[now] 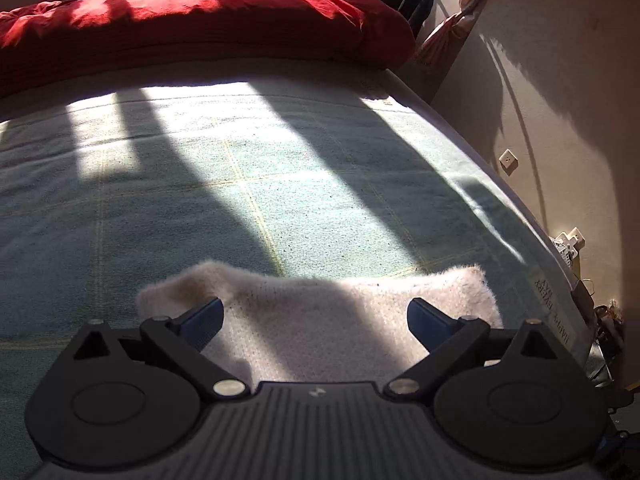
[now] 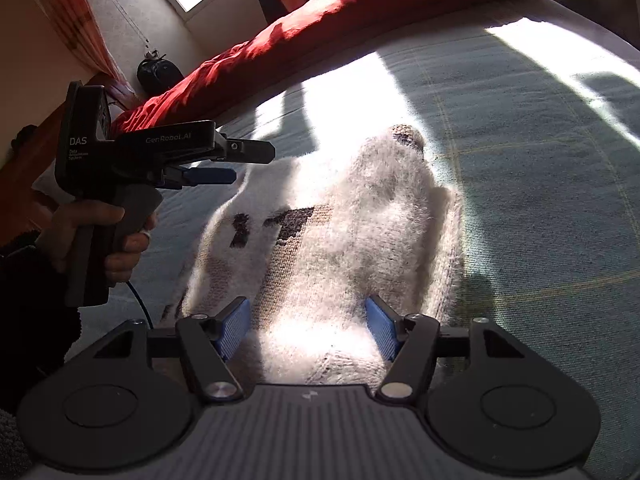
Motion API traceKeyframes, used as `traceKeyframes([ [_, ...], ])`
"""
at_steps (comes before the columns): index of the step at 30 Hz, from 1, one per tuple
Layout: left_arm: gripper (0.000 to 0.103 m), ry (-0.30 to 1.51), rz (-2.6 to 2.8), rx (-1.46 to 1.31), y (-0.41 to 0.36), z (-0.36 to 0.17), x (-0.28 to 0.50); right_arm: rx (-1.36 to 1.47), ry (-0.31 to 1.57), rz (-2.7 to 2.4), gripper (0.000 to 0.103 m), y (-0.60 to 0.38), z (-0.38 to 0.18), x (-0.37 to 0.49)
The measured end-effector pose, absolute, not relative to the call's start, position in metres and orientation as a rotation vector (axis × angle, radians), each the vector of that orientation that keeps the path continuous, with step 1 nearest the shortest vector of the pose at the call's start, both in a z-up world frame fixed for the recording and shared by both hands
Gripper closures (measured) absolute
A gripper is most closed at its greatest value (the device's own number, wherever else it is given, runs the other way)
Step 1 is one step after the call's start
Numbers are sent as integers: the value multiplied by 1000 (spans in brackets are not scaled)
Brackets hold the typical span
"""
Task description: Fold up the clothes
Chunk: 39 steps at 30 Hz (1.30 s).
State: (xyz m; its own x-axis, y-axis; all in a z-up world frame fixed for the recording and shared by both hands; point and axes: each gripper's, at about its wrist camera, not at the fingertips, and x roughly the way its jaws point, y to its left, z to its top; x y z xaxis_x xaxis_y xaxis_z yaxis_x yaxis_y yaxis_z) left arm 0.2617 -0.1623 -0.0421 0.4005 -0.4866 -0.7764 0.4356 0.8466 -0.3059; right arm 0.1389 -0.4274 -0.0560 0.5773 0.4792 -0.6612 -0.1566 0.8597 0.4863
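A fuzzy white sweater (image 2: 332, 248) with dark knit marks lies on the bed (image 1: 280, 184), over a pale green blanket barred with sun and shadow. The right hand-held gripper (image 2: 307, 326) hovers low over its near edge, jaws apart, blue pads on either side of the cloth. The left hand-held gripper (image 1: 316, 318) is likewise apart above the sweater (in the right view it sits at 9 o'clock, gripped by a hand (image 2: 100, 236)). A red duvet (image 1: 192, 20) lies at 12 o'clock.
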Motion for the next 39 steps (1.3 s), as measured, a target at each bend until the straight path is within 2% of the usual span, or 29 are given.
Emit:
traceKeyframes([
  [6,5,1016,-596,-37,-159,-21,223,324,872,377,19,-411,-54,137],
  [11,5,1066,-618,-70,-162,-34,190,232,873,371,10,-396,-51,136],
  [20,5,1051,-593,-106,-149,-21,162,153,903,308,4,-386,-33,122],
  [28,5,998,-577,-115,-138,0,146,162,902,251,3,-392,-17,104],
  [39,5,1125,-470,-51,-140,-53,142,174,903,156,2,-406,-7,86],
])
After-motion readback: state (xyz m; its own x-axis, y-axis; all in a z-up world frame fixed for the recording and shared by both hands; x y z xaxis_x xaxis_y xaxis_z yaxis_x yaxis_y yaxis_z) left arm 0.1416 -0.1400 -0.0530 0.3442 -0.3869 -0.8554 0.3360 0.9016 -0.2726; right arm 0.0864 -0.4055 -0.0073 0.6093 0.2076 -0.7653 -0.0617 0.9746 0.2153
